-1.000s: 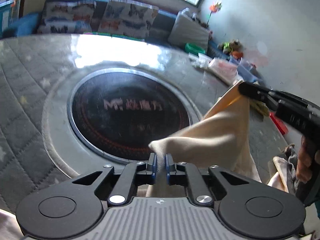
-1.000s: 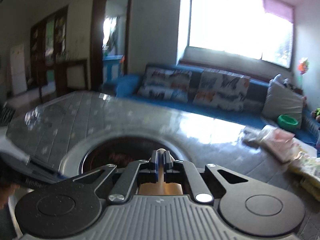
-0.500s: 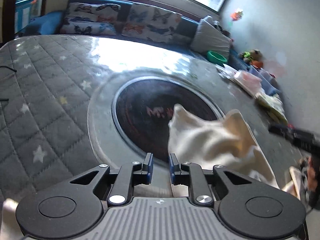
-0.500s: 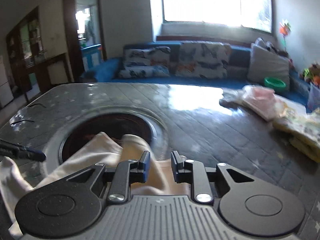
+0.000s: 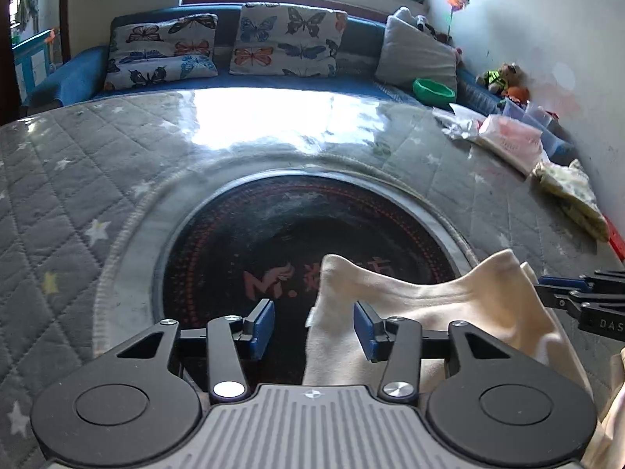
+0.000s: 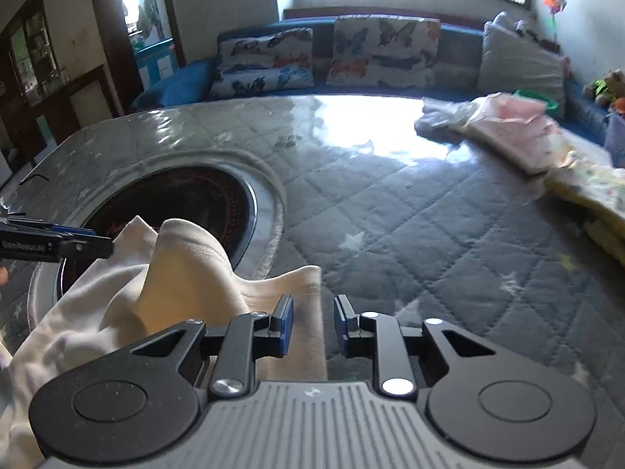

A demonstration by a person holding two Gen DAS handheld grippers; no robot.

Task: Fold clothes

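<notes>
A cream garment (image 5: pixel 429 312) lies crumpled on the table, partly over the dark round inset (image 5: pixel 304 234). It also shows in the right wrist view (image 6: pixel 175 285). My left gripper (image 5: pixel 312 328) is open, with the garment's left edge lying loose between its blue pads. My right gripper (image 6: pixel 312 322) is open, with the garment's right edge under it. The right gripper's fingers show at the right of the left wrist view (image 5: pixel 582 293). The left gripper's fingers show at the left of the right wrist view (image 6: pixel 58 244).
The table has a grey quilted star-print cover (image 6: pixel 410 234) under glossy plastic. Folded clothes and bags (image 5: pixel 515 144) lie at its far right, with a yellow-patterned piece (image 6: pixel 597 195). A blue sofa with butterfly cushions (image 5: pixel 285 39) stands behind.
Both grippers were shut on the garment and held it up; they have opened and let it drop onto the table. Both have pulled back toward the near edge.
</notes>
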